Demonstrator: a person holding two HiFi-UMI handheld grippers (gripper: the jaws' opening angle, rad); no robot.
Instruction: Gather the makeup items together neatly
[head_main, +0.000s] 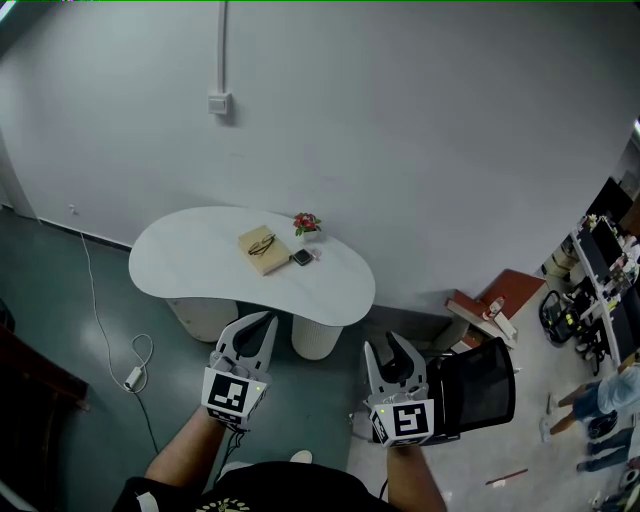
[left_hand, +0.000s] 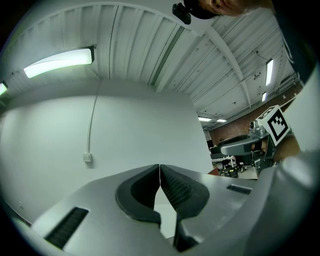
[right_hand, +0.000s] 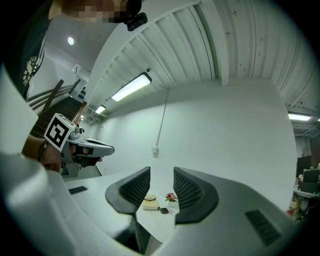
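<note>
Your left gripper (head_main: 260, 321) is closed on nothing; your right gripper (head_main: 384, 344) hangs parted, empty. At twelve o'clock, on the white table (head_main: 190, 262), lie a tan box (head_main: 264, 250) and what may be a dark compact (head_main: 301, 257).

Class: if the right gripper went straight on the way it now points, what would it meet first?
Nothing close: the way looks free up to the white table, near the tan book. It might pass above it to the wall; depth is unclear.

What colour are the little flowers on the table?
The flowers are red with green leaves, clearest in the head view.
</note>
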